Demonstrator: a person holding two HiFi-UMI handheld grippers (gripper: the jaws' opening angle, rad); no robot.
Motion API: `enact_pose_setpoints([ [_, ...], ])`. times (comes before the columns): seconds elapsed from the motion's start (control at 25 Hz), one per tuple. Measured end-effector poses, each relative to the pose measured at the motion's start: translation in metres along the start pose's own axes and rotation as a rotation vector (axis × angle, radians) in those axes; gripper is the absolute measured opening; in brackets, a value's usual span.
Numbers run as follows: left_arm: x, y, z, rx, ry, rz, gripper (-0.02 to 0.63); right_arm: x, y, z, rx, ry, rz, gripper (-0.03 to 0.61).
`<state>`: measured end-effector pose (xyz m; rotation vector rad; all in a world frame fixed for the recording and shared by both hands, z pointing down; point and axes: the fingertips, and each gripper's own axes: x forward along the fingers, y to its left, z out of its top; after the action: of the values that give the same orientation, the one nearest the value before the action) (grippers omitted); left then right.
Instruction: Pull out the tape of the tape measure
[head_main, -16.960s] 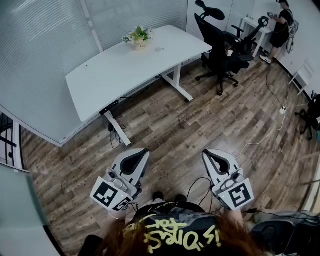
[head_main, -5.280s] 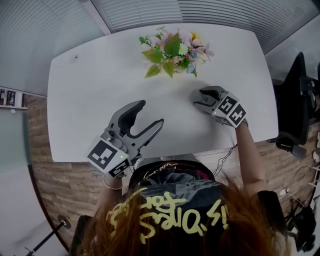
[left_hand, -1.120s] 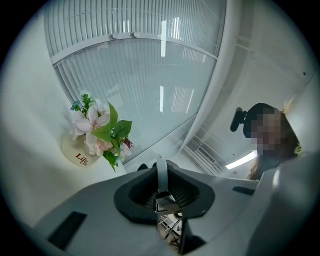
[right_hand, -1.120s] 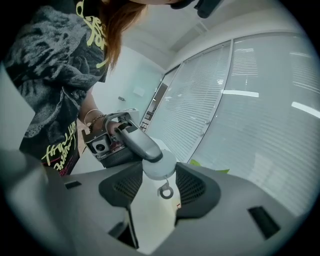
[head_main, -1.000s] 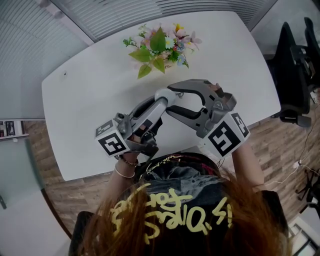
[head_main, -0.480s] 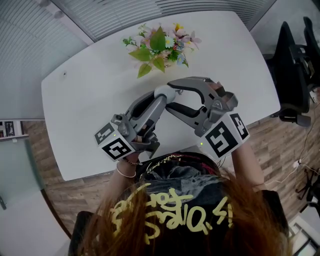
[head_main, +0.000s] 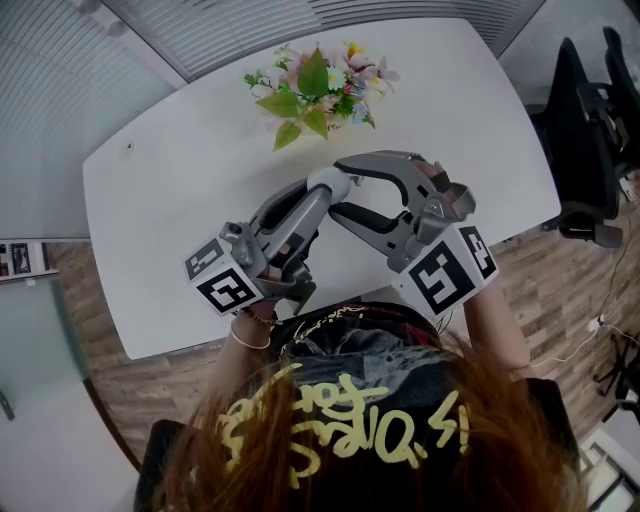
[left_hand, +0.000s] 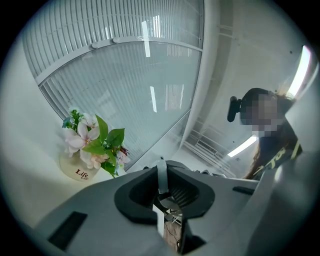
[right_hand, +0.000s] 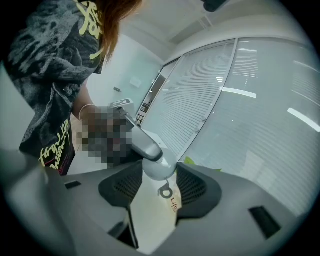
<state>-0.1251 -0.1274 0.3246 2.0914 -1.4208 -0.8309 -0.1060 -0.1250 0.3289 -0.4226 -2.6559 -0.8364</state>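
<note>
**Left gripper (head_main: 318, 192) and right gripper (head_main: 336, 187) have met on one tape measure (right_hand: 160, 171)**

Seconds ago the two grippers lay well apart over the tabletop (head_main: 180, 180). They have since come together above its near edge, tip to tip. Over the last second both have kept that place, and only the left marker cube (head_main: 222, 288) has tipped slightly.

The single tape measure, a small white rounded case, sits between the right gripper's two fingers (right_hand: 125, 187). They stand fairly wide, with a ribbed pad against each side of the case. It is held clear of the tabletop, in front of the person's chest.

The left gripper's two fingers (left_hand: 131, 200) are narrow and have just been closing a little further. One thin white strip of tape (left_hand: 161, 175) is pinched between their tips. Only a short stretch of it shows, because the left tips lie right against the case.

Each gripper carries one marker cube, so there are two; the right one (head_main: 448, 270) faces the head camera squarely.

One pot of flowers (left_hand: 77, 170) stands at the far side of the tabletop, well apart from the grippers. Two dark chairs (head_main: 580, 140) stand on the wooden floor to the right. One bracelet (head_main: 250, 338) circles the left wrist.
</note>
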Motion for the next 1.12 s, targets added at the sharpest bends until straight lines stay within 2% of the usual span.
enact_pose_setpoints([
  [0.2,0.003,-0.006,-0.003,0.008,0.014,-0.020,0.054,-0.008,0.000,-0.005,0.074,-0.039,0.010,0.213],
  [0.44,0.006,-0.010,-0.005,0.065,0.053,-0.021,0.053,-0.021,-0.006,-0.024,0.052,0.031,-0.046,0.206],
  [0.52,0.008,-0.012,-0.004,0.087,0.064,-0.025,0.054,-0.026,-0.010,-0.026,0.061,0.029,-0.071,0.120],
  [0.56,0.009,-0.012,-0.004,0.096,0.067,-0.029,0.054,-0.028,-0.011,-0.026,0.066,0.026,-0.079,0.114],
  [0.76,0.012,-0.016,-0.009,0.192,0.121,-0.044,0.054,-0.027,-0.008,-0.029,0.055,0.037,-0.098,0.110],
  [0.84,0.012,-0.018,-0.008,0.231,0.136,-0.050,0.054,-0.026,-0.006,-0.029,0.047,0.042,-0.107,0.064],
  [1.0,0.008,-0.020,-0.006,0.330,0.168,-0.047,0.054,-0.023,-0.004,-0.027,0.040,0.053,-0.124,0.063],
  [1.12,0.004,-0.020,-0.003,0.359,0.173,-0.045,0.054,-0.022,-0.002,-0.026,0.048,0.066,-0.139,0.061],
])
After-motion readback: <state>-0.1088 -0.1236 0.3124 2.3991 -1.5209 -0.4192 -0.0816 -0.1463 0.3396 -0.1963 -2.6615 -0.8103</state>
